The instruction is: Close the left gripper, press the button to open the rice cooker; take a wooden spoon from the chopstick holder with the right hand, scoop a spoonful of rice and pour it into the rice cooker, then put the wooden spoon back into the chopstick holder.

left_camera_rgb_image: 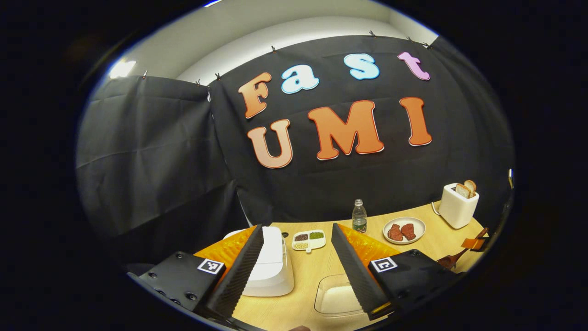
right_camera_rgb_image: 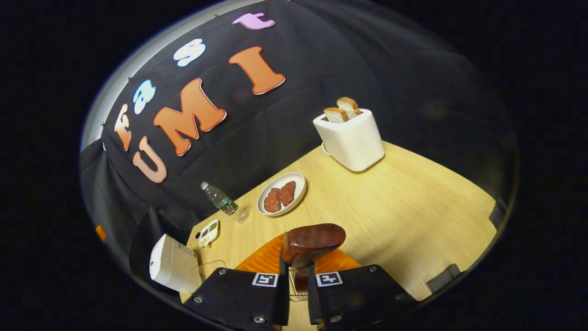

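My left gripper (left_camera_rgb_image: 297, 226) hangs open and empty over the near left of the wooden table (left_camera_rgb_image: 321, 262). The white rice cooker (left_camera_rgb_image: 275, 269) sits just past its left finger (left_camera_rgb_image: 245, 271), lid apparently down. A clear container of rice (left_camera_rgb_image: 337, 296) lies low between the fingers, near the right one. My right gripper (right_camera_rgb_image: 301, 269) is shut on the dark wooden spoon (right_camera_rgb_image: 313, 241), whose bowl sticks up beyond the fingertips. From the left gripper view that spoon (left_camera_rgb_image: 452, 261) and the orange finger (left_camera_rgb_image: 473, 242) holding it appear at the far right. The rice cooker (right_camera_rgb_image: 172, 264) stands far left of the right gripper.
A small divided dish of beans (left_camera_rgb_image: 308, 240), a water bottle (left_camera_rgb_image: 359, 216), a plate with pieces of meat (left_camera_rgb_image: 404, 230) and a white toaster with bread (left_camera_rgb_image: 457, 204) line the back of the table. The same toaster (right_camera_rgb_image: 351, 138) and plate (right_camera_rgb_image: 281, 194) lie ahead of the right gripper.
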Available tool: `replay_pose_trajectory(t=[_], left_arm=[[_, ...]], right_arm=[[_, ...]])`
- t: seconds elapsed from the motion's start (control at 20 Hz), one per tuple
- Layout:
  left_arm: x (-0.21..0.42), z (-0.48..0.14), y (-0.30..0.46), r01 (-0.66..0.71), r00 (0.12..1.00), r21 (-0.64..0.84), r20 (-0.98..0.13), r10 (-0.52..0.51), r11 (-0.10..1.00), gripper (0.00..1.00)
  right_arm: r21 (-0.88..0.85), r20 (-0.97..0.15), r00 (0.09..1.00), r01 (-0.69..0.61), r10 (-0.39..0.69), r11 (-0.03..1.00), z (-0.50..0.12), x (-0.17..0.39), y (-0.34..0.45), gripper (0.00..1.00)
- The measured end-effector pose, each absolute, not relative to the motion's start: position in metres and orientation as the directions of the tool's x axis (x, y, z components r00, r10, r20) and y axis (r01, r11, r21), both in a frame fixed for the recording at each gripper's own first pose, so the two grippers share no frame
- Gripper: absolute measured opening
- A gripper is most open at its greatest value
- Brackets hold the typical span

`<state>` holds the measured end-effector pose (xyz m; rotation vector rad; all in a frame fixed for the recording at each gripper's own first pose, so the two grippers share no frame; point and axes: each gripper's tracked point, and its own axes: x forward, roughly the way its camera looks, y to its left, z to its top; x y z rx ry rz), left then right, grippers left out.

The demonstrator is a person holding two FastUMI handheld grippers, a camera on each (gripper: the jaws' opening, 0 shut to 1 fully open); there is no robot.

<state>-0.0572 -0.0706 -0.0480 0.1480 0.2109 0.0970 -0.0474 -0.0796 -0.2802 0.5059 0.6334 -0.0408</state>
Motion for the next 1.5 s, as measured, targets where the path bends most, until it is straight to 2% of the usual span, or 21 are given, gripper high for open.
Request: replay_pose_trajectory(t=[0.05, 0.1, 0.15, 0.2, 0.25, 0.3, 0.4, 0.45, 0.5, 0.6, 0.7, 0.8, 0.85, 1.0, 1.05, 1.15, 1.2, 1.25, 1.35, 1.45, 1.5], left_arm=[[-0.058, -0.052, -0.069, -0.088, 0.971, 0.151, -0.209, 0.119, 0.985, 1.00], [-0.060, -0.058, -0.067, -0.092, 0.967, 0.147, -0.221, 0.124, 0.985, 0.95], [-0.060, -0.060, -0.064, -0.092, 0.967, 0.139, -0.223, 0.122, 0.986, 0.95], [-0.061, -0.061, -0.059, -0.091, 0.968, 0.130, -0.223, 0.118, 0.987, 1.00], [-0.058, -0.061, -0.052, -0.090, 0.969, 0.124, -0.217, 0.116, 0.988, 0.95], [-0.053, -0.060, -0.044, -0.087, 0.972, 0.121, -0.208, 0.111, 0.989, 1.00], [-0.043, -0.057, -0.022, -0.085, 0.976, 0.109, -0.192, 0.105, 0.990, 1.00], [-0.038, -0.055, -0.011, -0.087, 0.978, 0.094, -0.182, 0.103, 0.992, 0.95], [-0.035, -0.054, 0.000, -0.091, 0.979, 0.079, -0.175, 0.103, 0.993, 1.00], [-0.028, -0.060, 0.021, -0.105, 0.977, 0.059, -0.179, 0.114, 0.993, 0.95], [-0.022, -0.061, 0.040, -0.114, 0.977, 0.050, -0.173, 0.121, 0.992, 1.00], [-0.018, -0.062, 0.061, -0.132, 0.977, 0.047, -0.165, 0.138, 0.990, 1.00], [-0.017, -0.063, 0.071, -0.142, 0.976, 0.043, -0.163, 0.147, 0.989, 0.95], [-0.016, -0.068, 0.096, -0.180, 0.969, 0.030, -0.166, 0.183, 0.983, 0.96], [-0.017, -0.070, 0.102, -0.192, 0.966, 0.026, -0.170, 0.193, 0.981, 1.00], [-0.019, -0.077, 0.115, -0.211, 0.960, 0.024, -0.182, 0.211, 0.977, 1.00], [-0.021, -0.078, 0.121, -0.219, 0.958, 0.028, -0.184, 0.221, 0.975, 0.96], [-0.022, -0.079, 0.127, -0.230, 0.955, 0.036, -0.185, 0.232, 0.973, 1.00], [-0.027, -0.080, 0.137, -0.247, 0.950, 0.053, -0.185, 0.253, 0.968, 0.95], [-0.030, -0.084, 0.145, -0.261, 0.944, 0.056, -0.192, 0.267, 0.964, 1.00], [-0.031, -0.087, 0.148, -0.269, 0.940, 0.053, -0.202, 0.274, 0.962, 0.95]], right_arm=[[0.432, -0.575, 0.809, 0.170, 0.125, 0.886, -0.276, -0.046, -0.079, 0.16], [0.419, -0.578, 0.807, 0.161, 0.125, 0.893, -0.271, -0.045, -0.078, 0.16], [0.400, -0.570, 0.814, 0.151, 0.116, 0.904, -0.262, -0.044, -0.079, 0.16], [0.376, -0.558, 0.824, 0.145, 0.099, 0.915, -0.252, -0.041, -0.080, 0.16], [0.355, -0.545, 0.834, 0.139, 0.084, 0.925, -0.242, -0.040, -0.079, 0.16], [0.341, -0.524, 0.849, 0.135, 0.069, 0.930, -0.229, -0.038, -0.076, 0.16], [0.322, -0.488, 0.872, 0.149, 0.029, 0.935, -0.207, -0.031, -0.069, 0.16], [0.324, -0.472, 0.881, 0.150, 0.022, 0.934, -0.198, -0.030, -0.060, 0.16], [0.330, -0.457, 0.889, 0.132, 0.036, 0.935, -0.190, -0.026, -0.046, 0.16], [0.350, -0.433, 0.896, 0.067, 0.098, 0.934, -0.179, -0.024, -0.005, 0.16], [0.362, -0.412, 0.900, 0.015, 0.145, 0.932, -0.171, -0.020, 0.030, 0.13], [0.347, -0.449, 0.875, -0.016, 0.180, 0.938, -0.185, -0.023, 0.061, 0.13], [0.334, -0.466, 0.862, -0.037, 0.199, 0.942, -0.189, -0.026, 0.075, 0.13], [0.264, -0.501, 0.830, -0.124, 0.246, 0.957, -0.206, -0.030, 0.116, 0.13], [0.228, -0.514, 0.819, -0.157, 0.256, 0.961, -0.214, -0.030, 0.127, 0.13], [0.148, -0.555, 0.792, -0.205, 0.253, 0.967, -0.238, -0.034, 0.144, 0.13], [0.113, -0.574, 0.781, -0.223, 0.246, 0.968, -0.250, -0.034, 0.150, 0.13], [0.081, -0.591, 0.771, -0.236, 0.238, 0.968, -0.262, -0.035, 0.155, 0.13], [0.008, -0.603, 0.767, -0.269, 0.220, 0.963, -0.279, -0.037, 0.164, 0.13], [-0.087, -0.609, 0.768, -0.313, 0.198, 0.946, -0.297, -0.041, 0.172, 0.13], [-0.139, -0.613, 0.769, -0.333, 0.183, 0.933, -0.304, -0.043, 0.175, 0.13]])
